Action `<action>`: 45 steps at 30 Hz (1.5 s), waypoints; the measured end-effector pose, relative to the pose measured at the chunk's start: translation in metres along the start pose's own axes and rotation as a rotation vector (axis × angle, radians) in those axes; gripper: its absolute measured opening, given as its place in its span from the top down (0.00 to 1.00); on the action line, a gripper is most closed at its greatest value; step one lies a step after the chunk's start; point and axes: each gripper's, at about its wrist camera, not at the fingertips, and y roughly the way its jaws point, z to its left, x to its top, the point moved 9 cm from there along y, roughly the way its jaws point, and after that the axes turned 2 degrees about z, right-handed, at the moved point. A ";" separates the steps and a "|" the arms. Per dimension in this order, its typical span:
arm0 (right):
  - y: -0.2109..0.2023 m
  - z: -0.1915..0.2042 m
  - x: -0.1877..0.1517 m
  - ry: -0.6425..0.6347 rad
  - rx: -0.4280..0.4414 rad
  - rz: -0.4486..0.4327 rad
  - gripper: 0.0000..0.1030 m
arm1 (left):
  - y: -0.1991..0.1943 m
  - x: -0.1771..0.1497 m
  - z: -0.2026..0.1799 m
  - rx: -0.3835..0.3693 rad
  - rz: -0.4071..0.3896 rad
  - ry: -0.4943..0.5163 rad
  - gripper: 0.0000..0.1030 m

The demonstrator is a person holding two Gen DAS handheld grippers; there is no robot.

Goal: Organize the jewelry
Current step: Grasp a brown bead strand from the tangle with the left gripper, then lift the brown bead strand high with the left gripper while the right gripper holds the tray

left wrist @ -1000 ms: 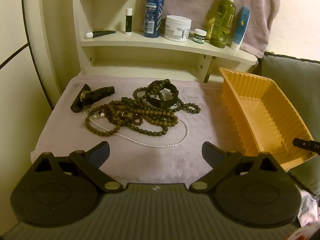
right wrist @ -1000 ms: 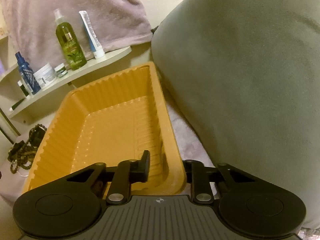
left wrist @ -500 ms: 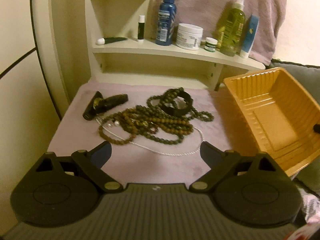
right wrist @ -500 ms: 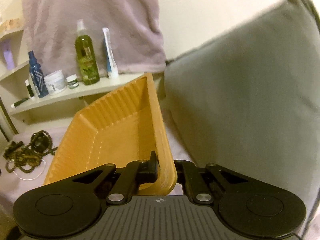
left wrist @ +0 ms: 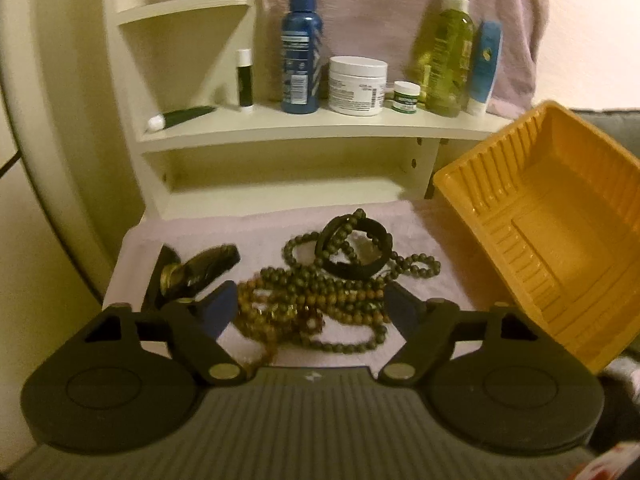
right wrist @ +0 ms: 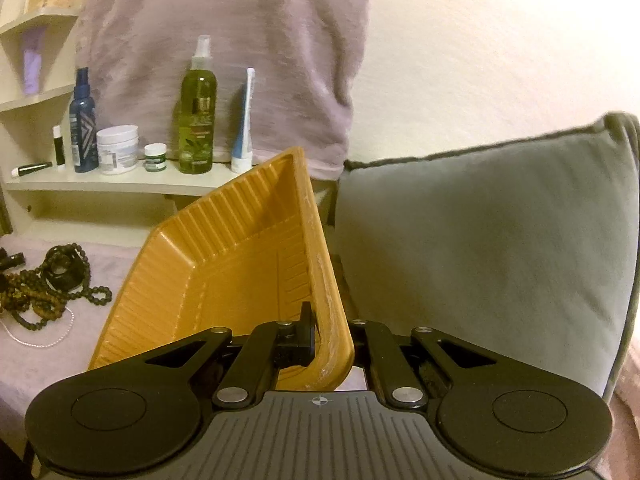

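Observation:
A tangle of brown and green bead necklaces [left wrist: 320, 300] with a black bracelet [left wrist: 354, 252] and a thin pearl strand [right wrist: 44, 340] lies on the pale purple cloth [left wrist: 256, 232]. My left gripper [left wrist: 310, 304] is open, its fingers on either side of the near beads. My right gripper [right wrist: 328, 332] is shut on the near rim of the orange plastic tray [right wrist: 224, 264] and holds it lifted and tilted steeply toward the jewelry. The tray also shows at the right of the left wrist view [left wrist: 552, 232], empty.
A dark bottle-like object [left wrist: 200, 268] lies left of the beads. A cream shelf [left wrist: 320, 128] behind holds bottles, jars and tubes. A grey cushion [right wrist: 500, 248] stands right of the tray. A purple towel [right wrist: 224, 40] hangs behind.
My right gripper has lifted the tray off the surface and tilted it up toward the jewelry. My left gripper has moved forward and down so its fingers flank the beads.

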 end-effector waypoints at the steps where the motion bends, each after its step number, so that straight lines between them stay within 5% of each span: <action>1: 0.001 0.001 0.001 0.001 0.002 0.003 0.95 | 0.004 0.001 0.000 -0.004 0.004 0.021 0.35; 9: 0.007 0.002 0.006 0.003 -0.008 0.023 0.95 | 0.036 0.012 0.003 -0.030 0.038 0.144 0.65; 18: 0.012 0.000 0.004 0.005 -0.014 0.039 0.95 | 0.071 0.013 -0.009 -0.077 0.107 0.277 0.78; 22: 0.012 0.000 0.004 0.005 -0.014 0.040 0.95 | 0.083 0.009 -0.011 -0.059 0.140 0.328 0.93; 28: 0.013 -0.002 0.003 0.013 -0.010 0.038 0.95 | 0.066 0.022 -0.008 -0.045 0.099 0.345 0.94; 45: 0.009 0.000 0.002 0.013 0.006 0.006 0.95 | -0.059 0.149 -0.026 -0.088 -0.164 0.368 0.94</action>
